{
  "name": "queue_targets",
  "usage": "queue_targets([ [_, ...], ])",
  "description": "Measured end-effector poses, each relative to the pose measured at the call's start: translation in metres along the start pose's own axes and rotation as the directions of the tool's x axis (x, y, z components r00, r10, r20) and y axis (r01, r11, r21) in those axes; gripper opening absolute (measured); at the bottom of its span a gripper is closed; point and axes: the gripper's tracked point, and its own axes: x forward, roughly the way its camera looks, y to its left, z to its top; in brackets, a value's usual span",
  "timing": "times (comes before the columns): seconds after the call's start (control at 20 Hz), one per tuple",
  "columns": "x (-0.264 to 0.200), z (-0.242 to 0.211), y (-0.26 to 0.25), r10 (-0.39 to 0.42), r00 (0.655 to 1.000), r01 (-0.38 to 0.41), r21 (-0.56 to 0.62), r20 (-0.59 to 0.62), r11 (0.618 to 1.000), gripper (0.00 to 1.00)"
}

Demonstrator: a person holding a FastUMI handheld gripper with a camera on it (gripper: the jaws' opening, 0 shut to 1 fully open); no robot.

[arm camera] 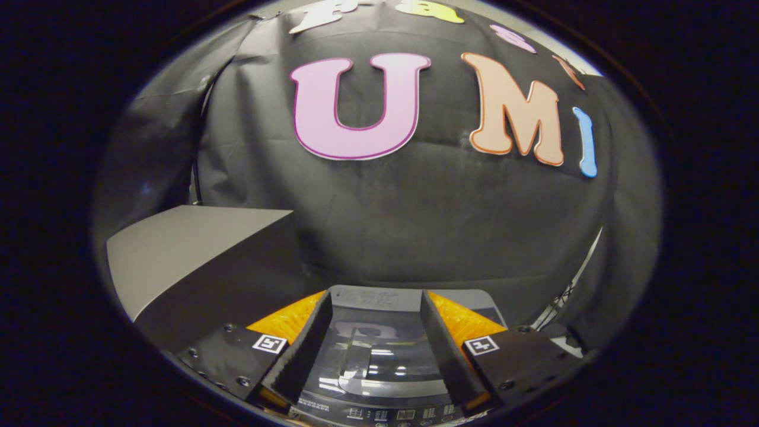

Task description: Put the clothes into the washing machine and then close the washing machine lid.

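Below the spread, empty claw (372, 350), the washing machine (379, 379) has its glass lid (379, 356) down.

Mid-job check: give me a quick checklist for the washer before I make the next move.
1. Washing machine lid down: ok, the glossy lid lies flat between and below the fingers.
2. Gripper free: ok, fingers spread apart, nothing pressed between them.
3. Clothes inside the drum: cannot tell, the lid reflects light and hides the inside.
4. Loose clothes left outside: cannot tell, none seen near the grey box beside the machine.
5. Control panel reachable: ok, it sits nearest the gripper, below the lid.
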Motion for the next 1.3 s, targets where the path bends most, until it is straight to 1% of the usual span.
queue_targets([
  [0.25, -0.002, 0.006, -0.014, -0.035, 0.998, 0.036, -0.021, 0.058, 0.999, 0.93],
  [0.45, -0.006, 0.01, -0.023, -0.054, 0.99, 0.059, -0.029, 0.129, 0.998, 0.93],
  [0.7, -0.009, 0.012, -0.033, -0.056, 0.98, 0.062, -0.027, 0.193, 0.998, 0.93],
  [1.05, -0.015, 0.007, -0.035, -0.051, 0.964, 0.036, 0.063, 0.26, 0.997, 0.93],
  [1.3, -0.022, 0.001, -0.049, -0.076, 0.951, 0.057, 0.07, 0.301, 0.996, 0.93],
])
